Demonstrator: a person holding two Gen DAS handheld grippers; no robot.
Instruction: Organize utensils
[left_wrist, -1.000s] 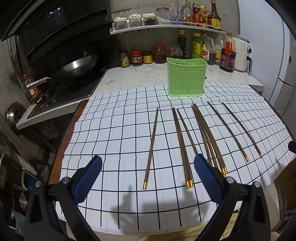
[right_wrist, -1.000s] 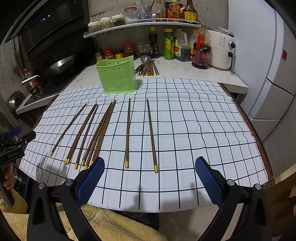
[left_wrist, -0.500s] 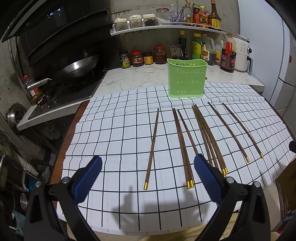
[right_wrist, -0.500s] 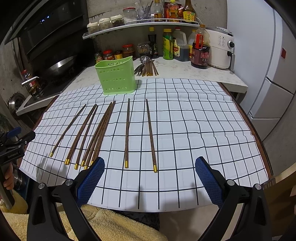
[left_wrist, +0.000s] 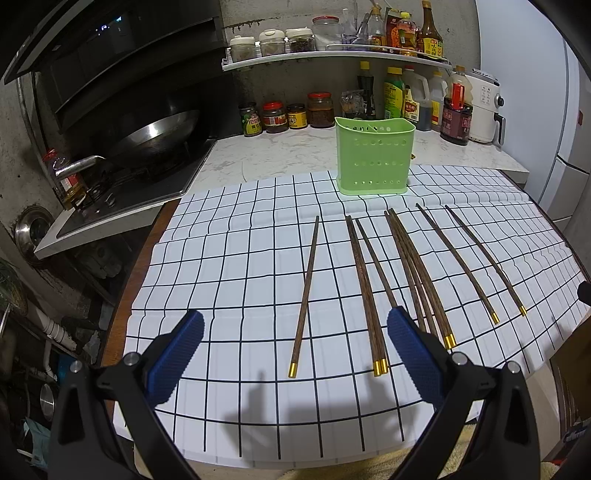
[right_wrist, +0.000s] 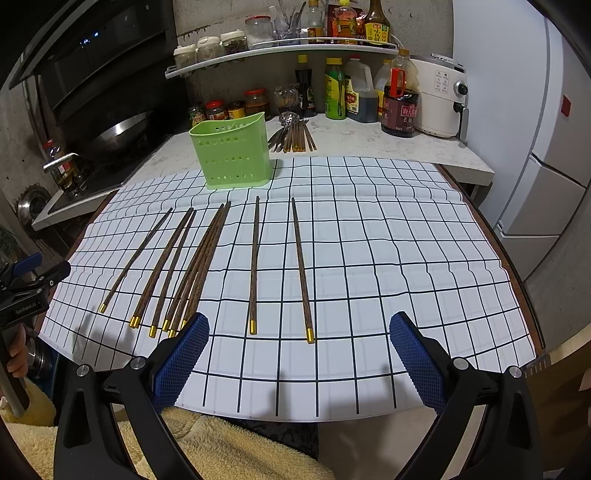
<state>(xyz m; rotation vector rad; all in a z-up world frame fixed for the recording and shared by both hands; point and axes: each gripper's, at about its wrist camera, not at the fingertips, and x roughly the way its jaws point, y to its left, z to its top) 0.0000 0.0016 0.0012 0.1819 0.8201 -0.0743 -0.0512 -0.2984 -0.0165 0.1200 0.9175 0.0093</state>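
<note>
Kitchen counter with a grid-pattern mat (left_wrist: 240, 277). Left wrist view: left gripper (left_wrist: 295, 354) spread wide, empty, hovering over the mat's near edge; wooden chopsticks (left_wrist: 406, 266) lie in a row ahead, gold tips near; green holder (left_wrist: 373, 162) upright at the far edge. Right wrist view: right gripper (right_wrist: 299, 354) spread, holding nothing; chopsticks (right_wrist: 255, 262) mostly left of centre, holder (right_wrist: 232, 155) far left, more utensils (right_wrist: 295, 136) just right of and behind it.
</note>
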